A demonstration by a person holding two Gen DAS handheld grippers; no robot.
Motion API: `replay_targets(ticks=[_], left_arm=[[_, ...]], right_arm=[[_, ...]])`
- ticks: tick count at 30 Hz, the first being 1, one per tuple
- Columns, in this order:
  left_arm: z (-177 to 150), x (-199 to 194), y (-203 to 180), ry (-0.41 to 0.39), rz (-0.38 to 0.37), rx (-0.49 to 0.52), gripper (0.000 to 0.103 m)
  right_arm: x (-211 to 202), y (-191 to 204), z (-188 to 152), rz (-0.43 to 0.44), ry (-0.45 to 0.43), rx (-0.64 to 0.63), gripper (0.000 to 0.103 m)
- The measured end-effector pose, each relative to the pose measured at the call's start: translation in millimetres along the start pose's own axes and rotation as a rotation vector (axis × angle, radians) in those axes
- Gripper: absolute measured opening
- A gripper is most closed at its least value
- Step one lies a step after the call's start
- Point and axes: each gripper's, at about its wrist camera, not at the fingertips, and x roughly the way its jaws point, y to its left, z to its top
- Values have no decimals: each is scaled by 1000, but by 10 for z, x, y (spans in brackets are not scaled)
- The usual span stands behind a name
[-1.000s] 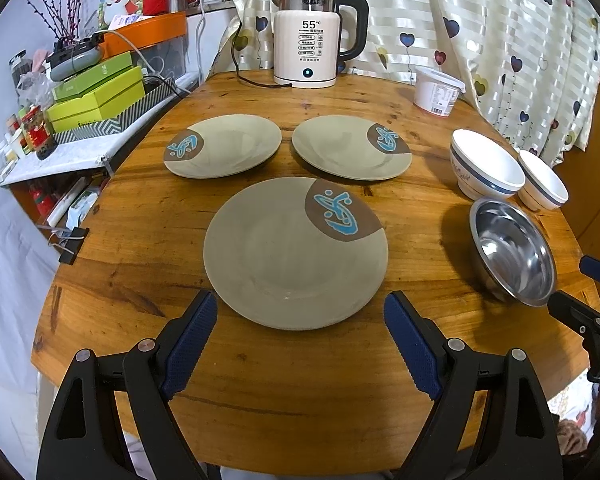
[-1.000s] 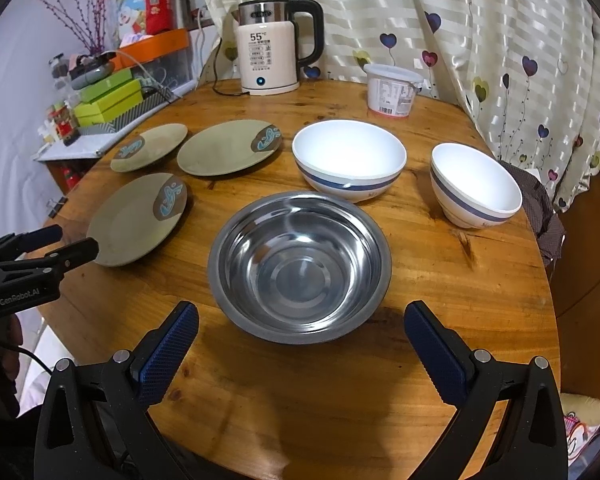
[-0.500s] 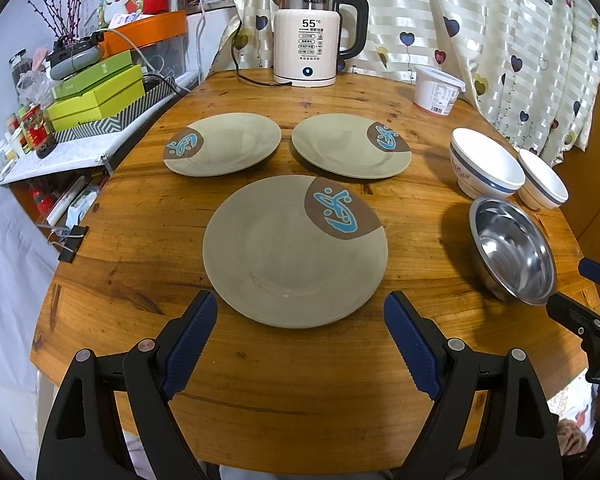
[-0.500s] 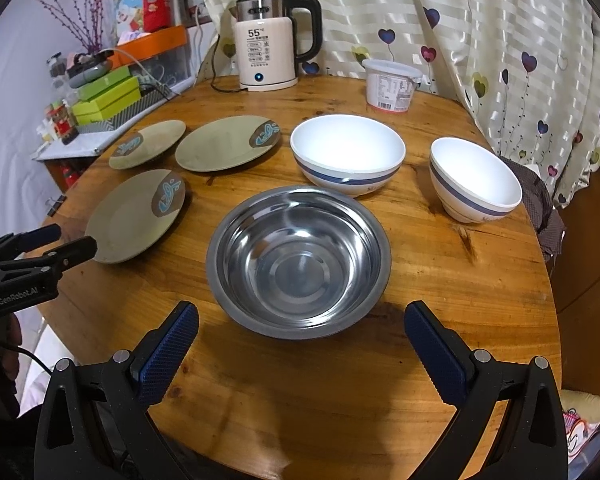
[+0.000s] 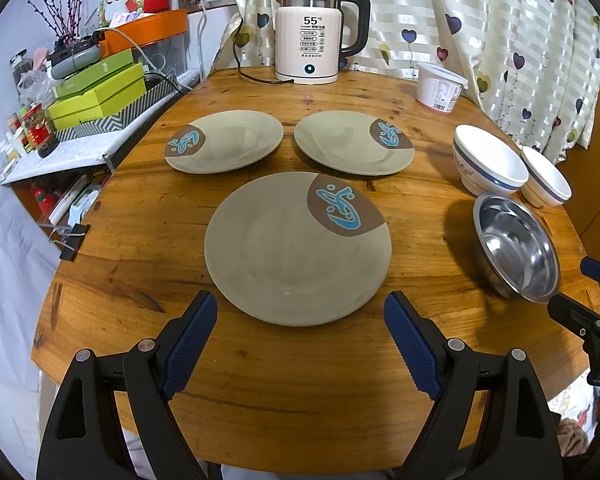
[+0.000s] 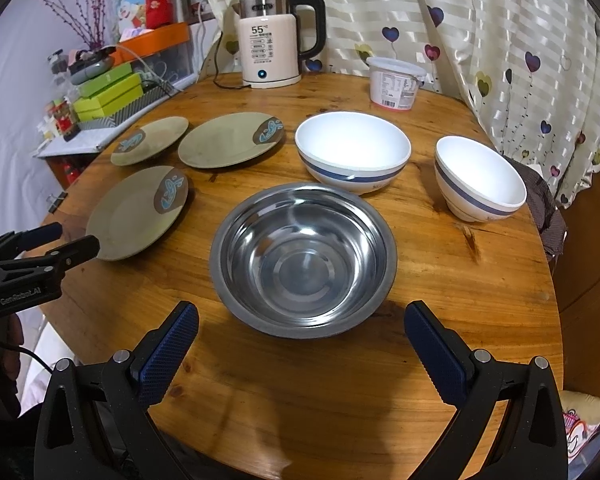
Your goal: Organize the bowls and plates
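Three flat olive-green round plates with a brown patch and blue motif and three bowls lie spread singly on the round wooden surface, none stacked, so the sorting looks barely begun. The left tongs stand wide apart and empty, their blue ribbed pads flanking the near rim of the nearest olive plate without touching it. Beyond that plate, to the left of the tongs' line, sits the second plate; to the right of it, the third plate. The right tongs are likewise spread and empty, just short of the shiny stainless-steel bowl. Straight past it is the wide white bowl with a blue band, and off to the right the smaller white banded bowl.

To do the pickup well, I judge each pair of tongs should drop low and take only the near rim, one pad above and one below. The plate lies flat, so the lower pad must slide under its lip; tilting the tongs would help. Steel will likely be slippery, so a firm, deep bite on the rim seems wise. Nesting smaller bowls into larger and stacking plates centred should keep piles steady, well clear of the cream electric kettle.
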Motion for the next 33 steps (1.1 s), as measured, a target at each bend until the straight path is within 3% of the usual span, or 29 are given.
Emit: replay_targets(ticks=[33], left_arm=[[51,7,52,9,-23,-13,86]], right_arm=[[-14,29,92,13,-13,-6,103]])
